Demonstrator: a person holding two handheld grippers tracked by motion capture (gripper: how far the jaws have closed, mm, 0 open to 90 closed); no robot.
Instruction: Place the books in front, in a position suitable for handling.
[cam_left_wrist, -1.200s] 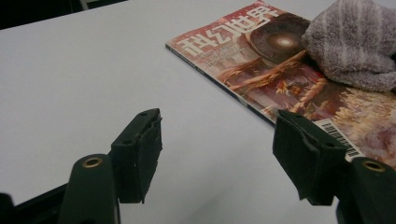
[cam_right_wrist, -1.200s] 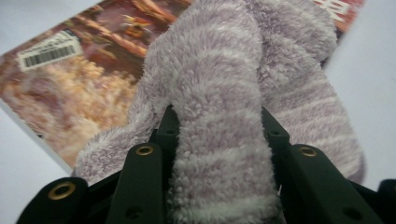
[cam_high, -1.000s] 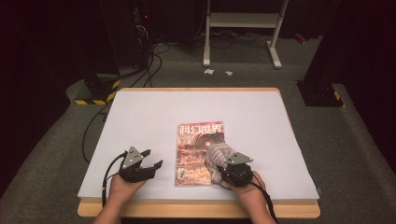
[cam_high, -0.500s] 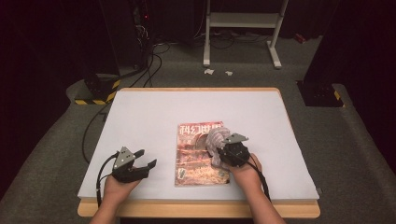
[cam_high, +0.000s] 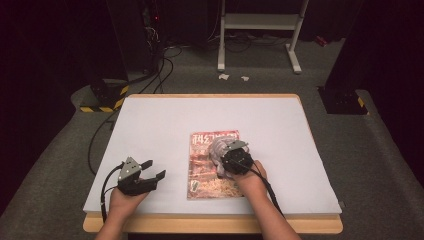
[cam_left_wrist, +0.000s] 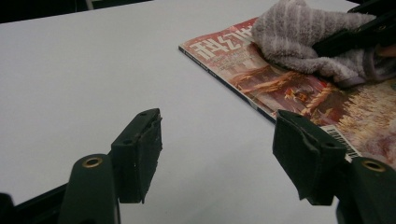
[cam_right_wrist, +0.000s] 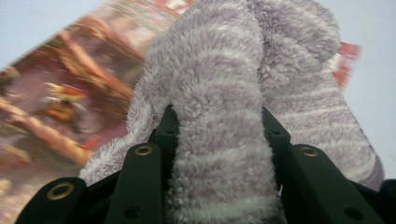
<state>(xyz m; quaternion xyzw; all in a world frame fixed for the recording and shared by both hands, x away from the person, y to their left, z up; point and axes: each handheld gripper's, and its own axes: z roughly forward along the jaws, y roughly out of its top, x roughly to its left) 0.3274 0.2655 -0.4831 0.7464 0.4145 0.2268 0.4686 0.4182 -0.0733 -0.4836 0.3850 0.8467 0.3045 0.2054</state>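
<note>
White matte tabletop, right tongs clamping fluffy striped cloth on glossy magazine, left tongs apart.

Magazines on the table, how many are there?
1. The magazine lies near the table's front middle, under the cloth that the right gripper clamps. Nothing seems hidden.

Beyond my white table, at 12 o'clock, I see a white metal stand; at 10 o'clock, a yellow-black striped block and black cables.
</note>
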